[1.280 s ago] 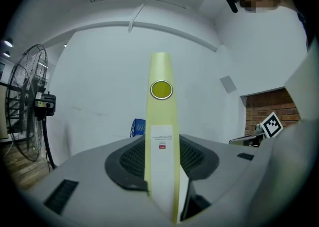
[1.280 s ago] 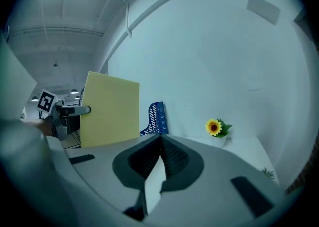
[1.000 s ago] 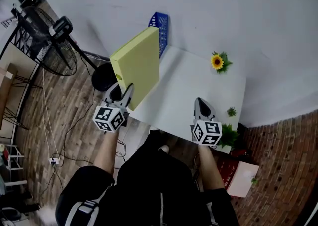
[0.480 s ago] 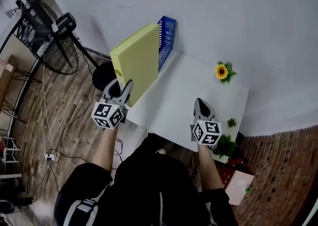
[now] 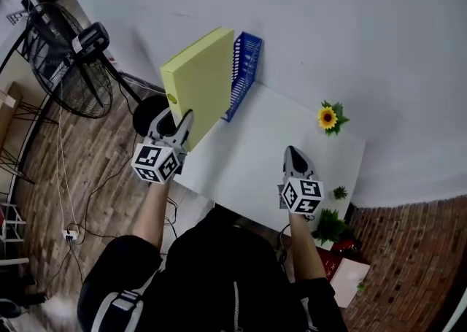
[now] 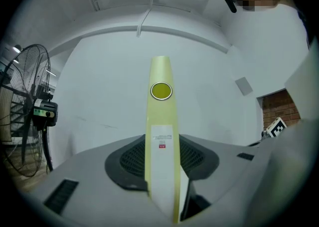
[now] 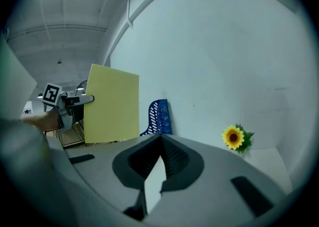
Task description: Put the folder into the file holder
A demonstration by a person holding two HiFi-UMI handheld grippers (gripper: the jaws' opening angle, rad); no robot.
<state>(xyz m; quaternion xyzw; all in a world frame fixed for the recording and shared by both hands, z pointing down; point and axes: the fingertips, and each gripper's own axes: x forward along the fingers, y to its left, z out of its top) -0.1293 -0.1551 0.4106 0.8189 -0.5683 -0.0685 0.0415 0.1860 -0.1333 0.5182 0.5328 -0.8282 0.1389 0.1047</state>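
Note:
A thick yellow folder (image 5: 201, 86) stands upright in the air, over the table's left edge. My left gripper (image 5: 179, 122) is shut on its lower near edge; in the left gripper view the folder's spine (image 6: 161, 121) rises from between the jaws. Just right of the folder, the blue mesh file holder (image 5: 244, 68) stands at the table's far left corner against the wall. The right gripper view shows the folder (image 7: 112, 104) left of the holder (image 7: 158, 116). My right gripper (image 5: 295, 154) hangs shut and empty over the table's near right part.
The white table (image 5: 270, 148) stands against a white wall. A sunflower (image 5: 327, 117) stands at its far right, with small green plants (image 5: 340, 192) by the right edge. A floor fan (image 5: 62, 53) and a black round seat (image 5: 149, 112) stand left of the table.
My left gripper has carried the folder a little to the left, so more of the blue holder now shows beside it. The right gripper has stayed where it was.

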